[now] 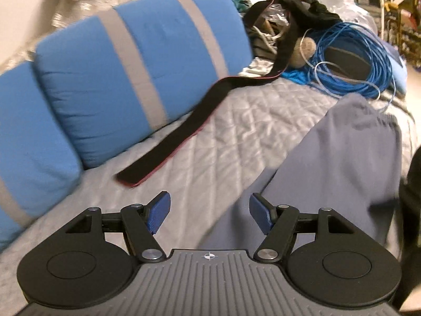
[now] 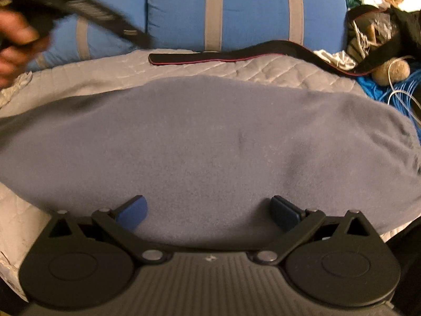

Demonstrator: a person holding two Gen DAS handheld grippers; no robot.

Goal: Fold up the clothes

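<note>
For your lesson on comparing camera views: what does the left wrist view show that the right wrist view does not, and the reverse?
Only the left wrist view shows the open left gripper and the full coil of blue cable. Only the right wrist view shows the open right gripper, a blurred hand at the left edge, and the grey-blue garment spread wide. Both show that garment, the blue cushions, the black strap and the quilted grey cover.

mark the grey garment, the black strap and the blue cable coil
grey garment [image 2: 210,137]: right wrist view, middle of the spread cloth.
black strap [image 1: 184,129]: left wrist view, mid-length on the quilt.
blue cable coil [image 1: 368,52]: left wrist view, right side of the loops.
</note>
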